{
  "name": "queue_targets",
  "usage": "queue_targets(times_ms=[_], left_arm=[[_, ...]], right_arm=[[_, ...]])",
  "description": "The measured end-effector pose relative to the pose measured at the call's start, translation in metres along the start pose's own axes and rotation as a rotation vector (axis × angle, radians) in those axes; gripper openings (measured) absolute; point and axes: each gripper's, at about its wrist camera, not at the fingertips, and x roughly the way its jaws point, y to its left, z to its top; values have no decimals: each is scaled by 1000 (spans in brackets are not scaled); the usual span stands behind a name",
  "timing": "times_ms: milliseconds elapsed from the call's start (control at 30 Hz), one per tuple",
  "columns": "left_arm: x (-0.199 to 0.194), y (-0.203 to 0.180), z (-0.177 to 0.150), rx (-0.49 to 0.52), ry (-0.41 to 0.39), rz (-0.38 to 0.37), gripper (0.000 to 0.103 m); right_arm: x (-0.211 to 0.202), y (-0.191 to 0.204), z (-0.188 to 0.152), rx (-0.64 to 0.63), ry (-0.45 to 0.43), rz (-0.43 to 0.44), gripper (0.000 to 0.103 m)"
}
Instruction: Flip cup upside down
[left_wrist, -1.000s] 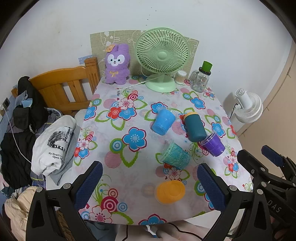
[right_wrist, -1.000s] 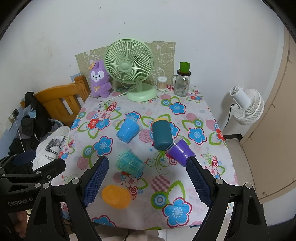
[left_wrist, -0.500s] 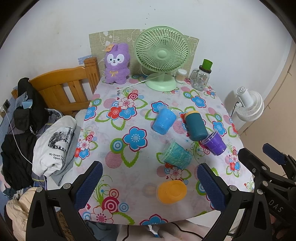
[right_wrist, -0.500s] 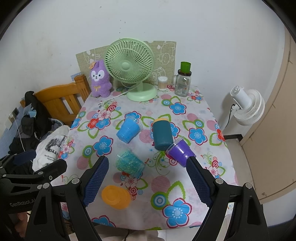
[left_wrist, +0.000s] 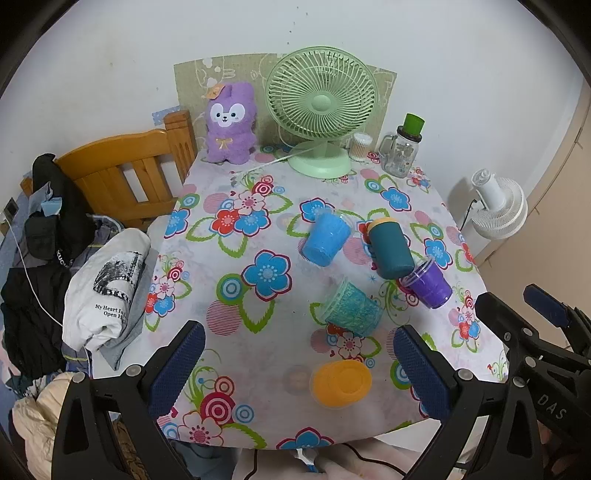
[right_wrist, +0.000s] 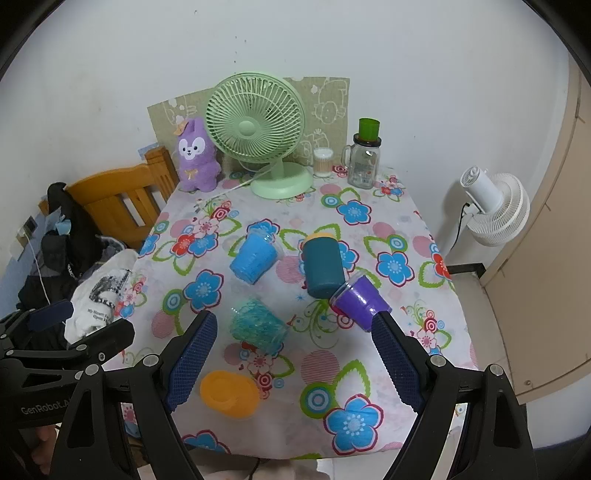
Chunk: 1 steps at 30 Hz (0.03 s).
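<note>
You're hovering over the bench (left_wrist: 229, 332) with its flowered cloth, and both tools hang back at the near edge: your left gripper (left_wrist: 295, 369) has its fingers spread wide with nothing between them, and your right gripper (right_wrist: 291, 354) is the same, spread and empty. Five cups lie toward the right half of the cloth. The dark teal cup (right_wrist: 322, 267) is the biggest, on its side, touching the purple cup (right_wrist: 360, 304); the blue cup (right_wrist: 255, 256) lies apart to their left. The textured turquoise cup (right_wrist: 258, 328) lies on its side just ahead of your right fingers, and the orange cup (right_wrist: 229, 393) sits nearest you, mouth down by the look of it, so probably done. These look like thin, light plastic: stiff enough to pinch, but smooth, likely to roll or squirt out. Take the turquoise one across its mid-wall, squeeze gently, and expect it to weigh almost nothing.
</note>
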Motion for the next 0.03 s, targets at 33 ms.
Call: queue_targets(times_ms=[33], left_arm=[[1,0,0,-1,2,0,103]], right_arm=[[1,0,0,0,3,0,88]])
